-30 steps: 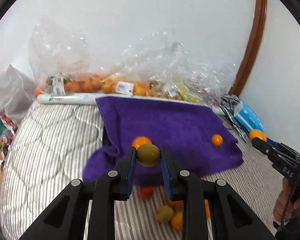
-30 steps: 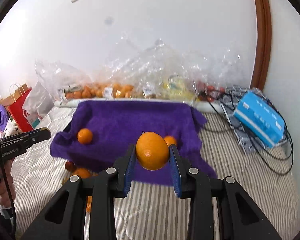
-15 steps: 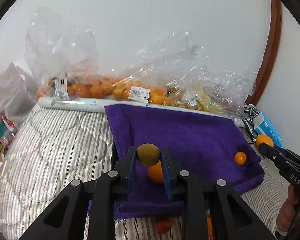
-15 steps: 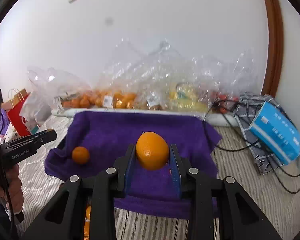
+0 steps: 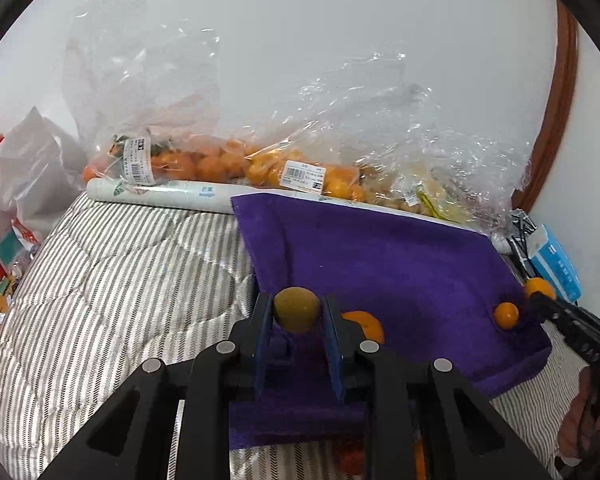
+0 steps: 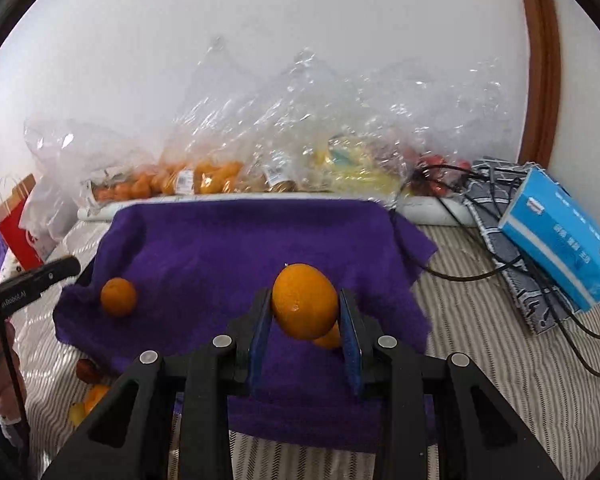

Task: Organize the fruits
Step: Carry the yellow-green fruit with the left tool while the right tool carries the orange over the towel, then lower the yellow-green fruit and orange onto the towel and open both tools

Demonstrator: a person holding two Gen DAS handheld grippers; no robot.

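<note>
Fruits: one piece is sitting in each gripper; two more are lying loose on the purple towel (image 6: 236, 248).
Left gripper (image 5: 297, 316): its blue pads are clamping a small olive-green fruit (image 5: 297, 309) from both sides, holding it above the near edge of the towel.
Right gripper (image 6: 305, 308): its pads are squeezing a large orange (image 6: 304, 300), which is bulging above the fingertips and hanging over the towel's middle.
Small orange (image 6: 118, 296): it is resting on the towel's left part in the right wrist view, apart from both tools.
Second orange (image 5: 365, 325): it is lying on the towel just behind the left gripper's right finger, partly hidden by it.
Towel: it is draping over a raised shape on the striped quilt (image 5: 120, 280).
Floor-side fruit (image 6: 94, 396): a few orange and reddish pieces are lying on the quilt below the towel's front edge.
Background: clear plastic bags (image 6: 260, 152) of fruit are lining the wall; a blue tissue box (image 6: 560, 236) is lying on the right.
</note>
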